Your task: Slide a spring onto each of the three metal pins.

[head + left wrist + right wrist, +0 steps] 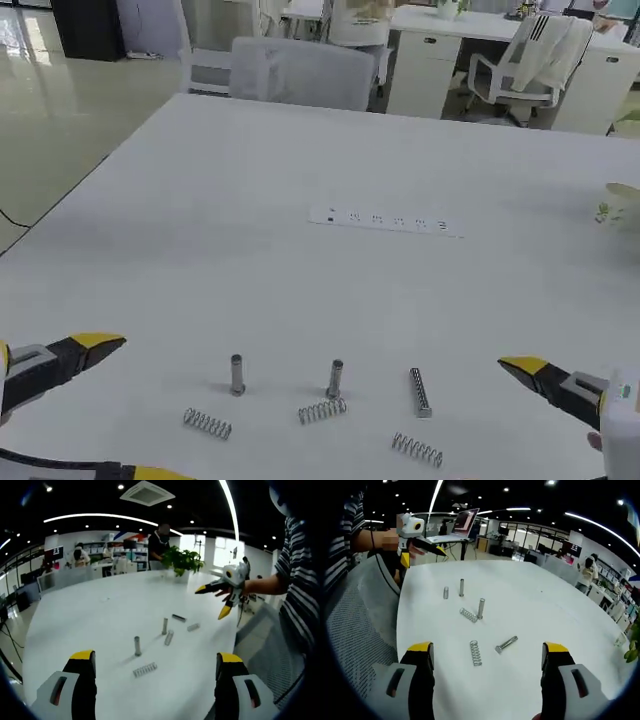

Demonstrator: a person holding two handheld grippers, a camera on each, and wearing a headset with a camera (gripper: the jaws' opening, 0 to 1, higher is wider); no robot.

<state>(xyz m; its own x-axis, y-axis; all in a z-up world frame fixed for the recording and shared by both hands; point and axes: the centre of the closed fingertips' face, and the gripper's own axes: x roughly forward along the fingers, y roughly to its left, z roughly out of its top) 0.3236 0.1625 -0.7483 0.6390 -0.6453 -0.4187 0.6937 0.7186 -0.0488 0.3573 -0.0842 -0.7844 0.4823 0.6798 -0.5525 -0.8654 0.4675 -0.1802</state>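
Three metal pins sit near the table's front edge. The left pin [237, 374] and the middle pin [335, 379] stand upright, and the right pin [420, 392] lies flat. A loose spring lies beside each: left spring [207, 423], middle spring [322, 410], right spring [416, 450]. My left gripper [125, 408] hangs open left of the row and holds nothing; in its own view the left gripper [156, 657] faces the nearest pin [137, 645]. My right gripper [489, 652] is open and holds nothing, above the lying pin [506, 644] and a spring [475, 653]. One yellow fingertip [522, 366] shows right of the row.
A white power strip [385, 220] lies mid-table behind the pins. A grey chair [300, 72] stands at the far edge and a cup [620, 205] at the right edge. A potted plant [182, 562] stands on the table's far side.
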